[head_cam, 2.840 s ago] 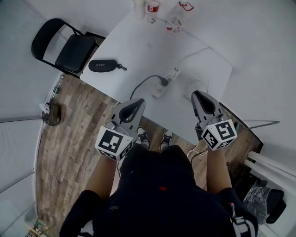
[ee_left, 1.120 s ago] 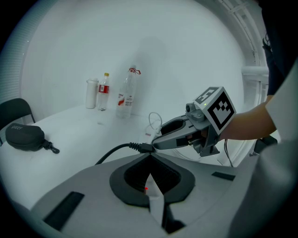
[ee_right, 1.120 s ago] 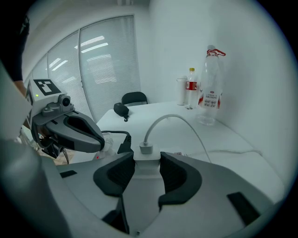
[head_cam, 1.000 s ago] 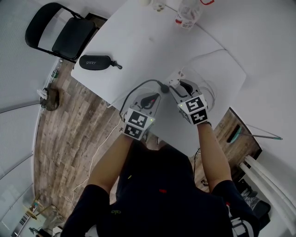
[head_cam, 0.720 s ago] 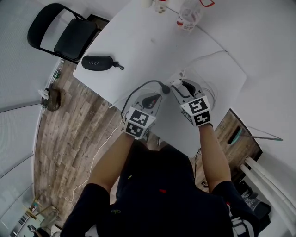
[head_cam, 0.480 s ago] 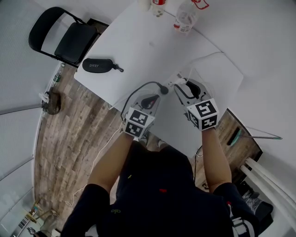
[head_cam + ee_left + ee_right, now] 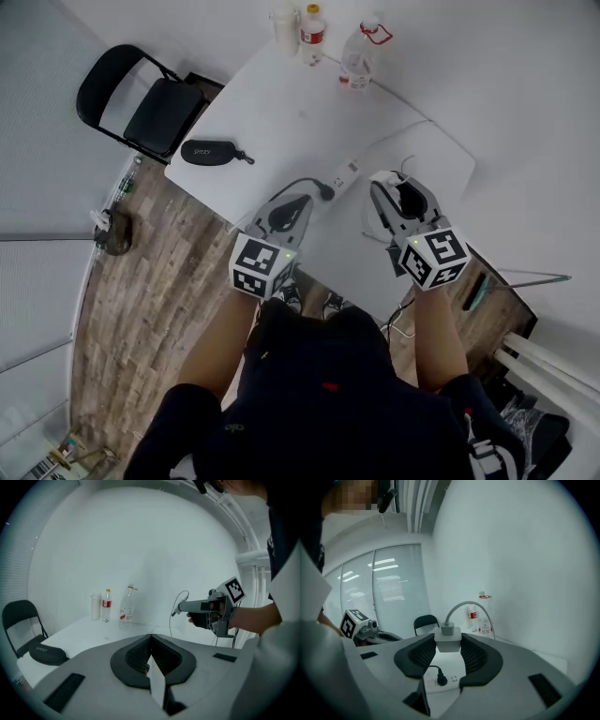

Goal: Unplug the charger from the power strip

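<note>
One white charger (image 7: 448, 639) is sitting clamped between the jaws of the right gripper (image 7: 399, 187), clear of the power strip (image 7: 343, 175) and hanging above the table (image 7: 281, 112), with its pale cable (image 7: 461, 607) arching up and away from its top. A second ago that gripper was sitting low at the strip's end; now it is riding higher and nearer the person. The strip is lying flat on the table below, with a black plug (image 7: 326, 190) seated in it. The left gripper (image 7: 151, 644) is hovering with its jaws closed on nothing; a second ago it was down at the strip beside the black plug, and now it is standing off it. Farther out, a black case (image 7: 208, 152) is lying near the table's edge, three bottles (image 7: 354, 56) are standing at the far end, and a black chair (image 7: 150, 103) is sitting beside the table.
</note>
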### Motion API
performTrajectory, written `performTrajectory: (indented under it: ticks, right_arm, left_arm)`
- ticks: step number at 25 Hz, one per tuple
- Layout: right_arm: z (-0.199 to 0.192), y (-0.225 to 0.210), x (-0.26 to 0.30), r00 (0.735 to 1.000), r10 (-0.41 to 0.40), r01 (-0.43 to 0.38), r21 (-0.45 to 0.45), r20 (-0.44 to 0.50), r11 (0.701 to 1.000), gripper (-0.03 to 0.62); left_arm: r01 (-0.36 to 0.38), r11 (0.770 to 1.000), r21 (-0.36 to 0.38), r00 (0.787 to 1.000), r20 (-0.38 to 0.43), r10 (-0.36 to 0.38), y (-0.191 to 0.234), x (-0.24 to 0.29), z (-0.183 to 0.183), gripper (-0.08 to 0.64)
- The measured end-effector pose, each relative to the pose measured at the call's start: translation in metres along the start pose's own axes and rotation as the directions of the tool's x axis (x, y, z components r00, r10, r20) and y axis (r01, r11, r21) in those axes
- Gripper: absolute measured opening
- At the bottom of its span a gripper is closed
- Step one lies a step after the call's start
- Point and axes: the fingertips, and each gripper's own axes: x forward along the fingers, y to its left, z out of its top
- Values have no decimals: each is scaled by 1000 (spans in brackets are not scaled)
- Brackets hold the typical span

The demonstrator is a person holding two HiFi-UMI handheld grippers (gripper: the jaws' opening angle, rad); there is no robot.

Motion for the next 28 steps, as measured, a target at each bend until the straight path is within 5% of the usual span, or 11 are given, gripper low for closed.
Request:
performTrajectory:
  ticks: [8, 14, 20, 28]
  right_arm:
    - [65, 25, -64, 981, -22, 23, -4, 191, 1000, 173]
    - [101, 44, -112, 949, -29, 37, -20, 315, 999, 173]
    - [122, 53, -139, 937, -40, 74, -84, 347, 994, 173]
    - [133, 54, -150, 929, -53, 94, -95, 366, 991, 173]
  left_arm:
    - [-71, 994, 78, 981, 188, 55, -26, -66, 68, 18]
    - [-63, 998, 29, 957, 286, 52, -44, -113, 114, 18]
    - [-96, 995, 14, 936, 341, 85, -43, -145, 138, 18]
    - [-137, 986, 99, 928, 361, 92, -46, -154, 141, 18]
